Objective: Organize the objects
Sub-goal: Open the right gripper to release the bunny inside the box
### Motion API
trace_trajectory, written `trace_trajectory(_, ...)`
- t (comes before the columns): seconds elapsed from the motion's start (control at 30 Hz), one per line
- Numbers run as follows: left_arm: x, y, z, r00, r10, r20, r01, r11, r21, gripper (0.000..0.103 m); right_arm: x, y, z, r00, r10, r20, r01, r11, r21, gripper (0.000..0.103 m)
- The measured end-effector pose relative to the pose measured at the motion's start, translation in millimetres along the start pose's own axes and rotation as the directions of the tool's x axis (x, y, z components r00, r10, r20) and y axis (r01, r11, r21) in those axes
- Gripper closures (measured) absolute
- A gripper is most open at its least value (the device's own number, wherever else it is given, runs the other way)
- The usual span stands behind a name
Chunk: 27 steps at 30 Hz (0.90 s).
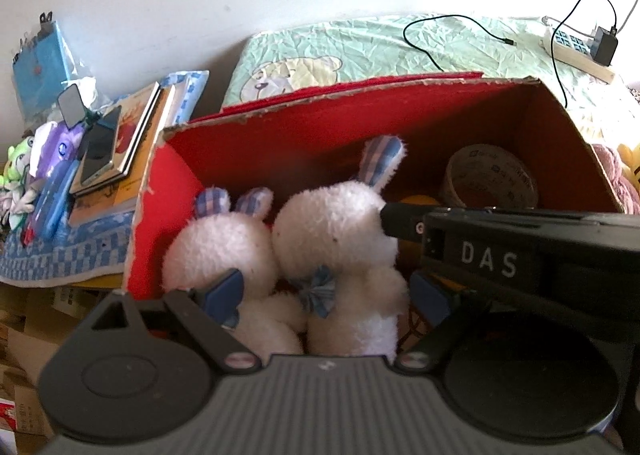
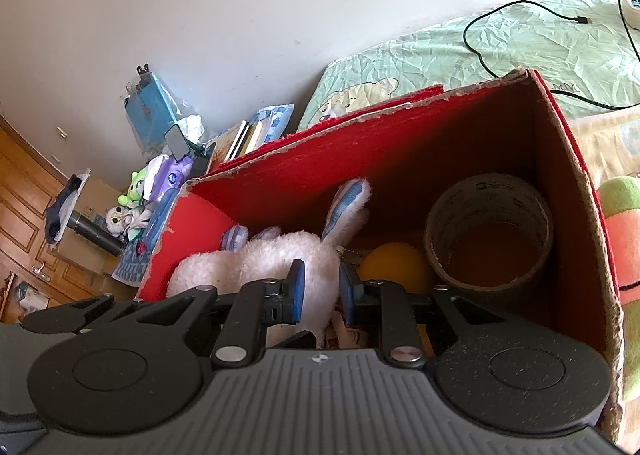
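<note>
Two white plush rabbits (image 1: 280, 251) with blue checked ears sit side by side in the left half of a red cardboard box (image 1: 304, 127). My left gripper (image 1: 327, 297) is open, its blue pads (image 1: 224, 295) wide apart on either side of the pair. My right gripper (image 2: 322, 291) is shut on the right-hand white rabbit (image 2: 316, 255), with fur pinched between its pads (image 2: 296, 291). From the left wrist view its black body (image 1: 500, 251) reaches in from the right to the rabbit's head. A brown tape roll (image 2: 490, 231) and a yellow ball (image 2: 394, 267) lie in the box's right half.
Left of the box, books and a phone (image 1: 100, 147) are stacked on a blue checked cloth (image 1: 68, 251). Behind it lies green bedding (image 1: 360, 47) with a black cable and a power strip (image 1: 576, 51). More plush toys (image 2: 624, 267) press against the box's right wall.
</note>
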<state>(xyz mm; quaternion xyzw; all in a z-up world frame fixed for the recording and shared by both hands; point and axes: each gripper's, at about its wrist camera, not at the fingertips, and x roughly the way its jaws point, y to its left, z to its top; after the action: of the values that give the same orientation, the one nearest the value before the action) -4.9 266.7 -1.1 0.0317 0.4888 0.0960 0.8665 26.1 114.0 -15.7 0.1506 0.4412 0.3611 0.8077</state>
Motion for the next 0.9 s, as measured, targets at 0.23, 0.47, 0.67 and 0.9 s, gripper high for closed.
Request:
trace_trajectory(0.23, 0.3, 0.3, 3.4, 1.0, 0.026, -0.003, -0.026, 1.0, 0.008, 0.011, 0.3, -5.3, 1.3, 1.0, 0.028, -0.008, -0.028, 0.999, 0.039, 0.081)
trace_trajectory(0.47, 4.6, -2.7, 5.2, 0.999, 0.033, -0.008, -0.032, 0.999, 0.01, 0.008, -0.3, -7.6, 1.4, 0.999, 0.045, -0.012, -0.044, 0.997, 0.065, 0.08)
trace_trajectory(0.67, 8.0, -3.1, 7.4, 0.999, 0.035, -0.012, -0.035, 0.999, 0.021, 0.008, -1.1, -8.0, 0.8, 0.998, 0.055, -0.012, -0.054, 0.996, 0.071, 0.08)
trace_trajectory(0.9, 8.5, -0.2, 7.1, 1.0, 0.011, -0.014, -0.011, 1.0, 0.015, 0.004, -1.4, -8.0, 1.0, 0.998, 0.058, -0.014, -0.057, 0.996, 0.069, 0.079)
